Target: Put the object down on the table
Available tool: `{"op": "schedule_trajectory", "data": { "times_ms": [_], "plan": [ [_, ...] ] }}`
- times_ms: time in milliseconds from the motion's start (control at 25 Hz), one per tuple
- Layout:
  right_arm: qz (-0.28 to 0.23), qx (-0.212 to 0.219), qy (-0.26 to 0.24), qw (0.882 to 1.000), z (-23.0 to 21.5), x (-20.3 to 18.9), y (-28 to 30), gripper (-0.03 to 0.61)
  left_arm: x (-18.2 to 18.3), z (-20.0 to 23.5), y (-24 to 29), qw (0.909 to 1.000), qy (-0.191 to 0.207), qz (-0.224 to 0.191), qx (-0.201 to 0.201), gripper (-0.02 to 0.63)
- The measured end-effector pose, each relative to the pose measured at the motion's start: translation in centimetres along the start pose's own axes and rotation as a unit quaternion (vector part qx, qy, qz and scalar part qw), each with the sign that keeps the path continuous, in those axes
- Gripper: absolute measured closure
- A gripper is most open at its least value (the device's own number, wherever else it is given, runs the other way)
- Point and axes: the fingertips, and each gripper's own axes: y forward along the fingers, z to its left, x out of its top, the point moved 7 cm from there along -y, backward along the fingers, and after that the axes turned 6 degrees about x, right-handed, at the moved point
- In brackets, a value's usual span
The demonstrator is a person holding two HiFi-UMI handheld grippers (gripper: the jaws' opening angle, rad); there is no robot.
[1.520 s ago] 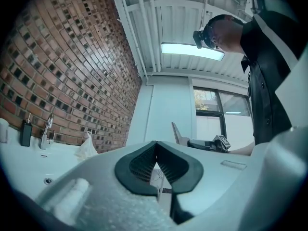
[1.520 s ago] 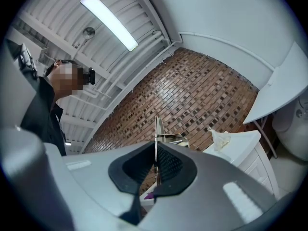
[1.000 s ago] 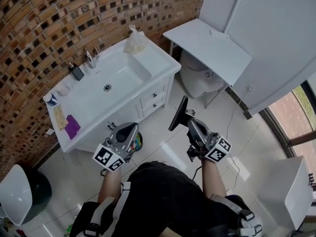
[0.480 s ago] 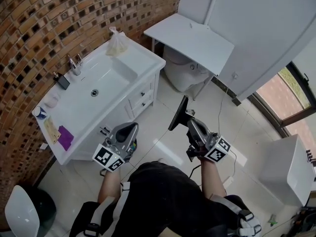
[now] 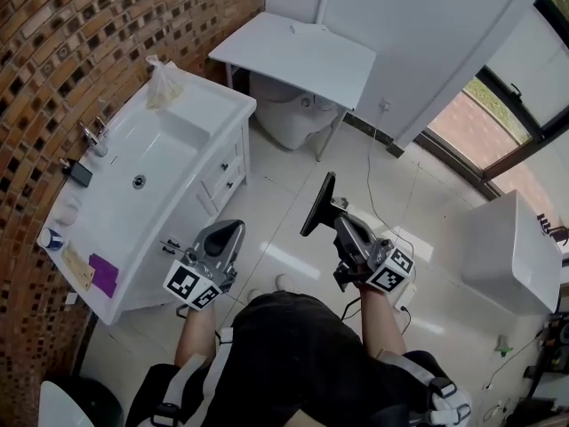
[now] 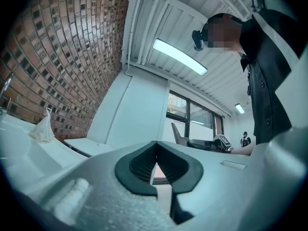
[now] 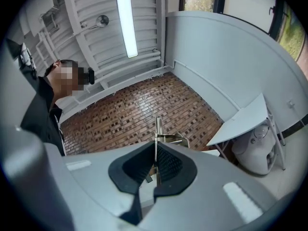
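My right gripper (image 5: 338, 225) is shut on the base of a thin black flat panel (image 5: 317, 205) that stands tilted upward over the floor. In the right gripper view the panel (image 7: 157, 128) shows edge-on, rising from between the closed pads (image 7: 166, 163), with a metal bracket behind it. The left gripper (image 5: 224, 237) is held level beside it, shut with nothing in it; its pads (image 6: 144, 163) meet in the left gripper view. A white table (image 5: 302, 52) stands ahead against the white wall, well beyond both grippers.
A white sink cabinet (image 5: 133, 185) runs along the brick wall at left, with a plastic bag (image 5: 163, 80) and small items on it. A toilet (image 5: 284, 118) sits under the table. A white box (image 5: 507, 247) stands at right on the tiled floor.
The head view has swung right: the sink and table slid left and the white box came further into view. Both grippers keep the same pose, the panel still held.
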Motion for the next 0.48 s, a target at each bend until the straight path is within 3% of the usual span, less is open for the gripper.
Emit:
{"op": "schedule_trajectory", "data": {
  "times_ms": [240, 480],
  "plan": [
    [-0.007, -0.031, -0.007, 0.999, 0.8, 0.3, -2.5, 0.574, -1.2, -1.6, 1.2, 0.9993, -0.017, 0.012, -0.031, 0.614],
    [-0.013, -0.018, 0.002, 1.000, -0.5, 0.5, -2.6, 0.574, -1.3, -1.9, 1.4, 0.9997, -0.007, 0.016, -0.019, 0.614]
  ]
}}
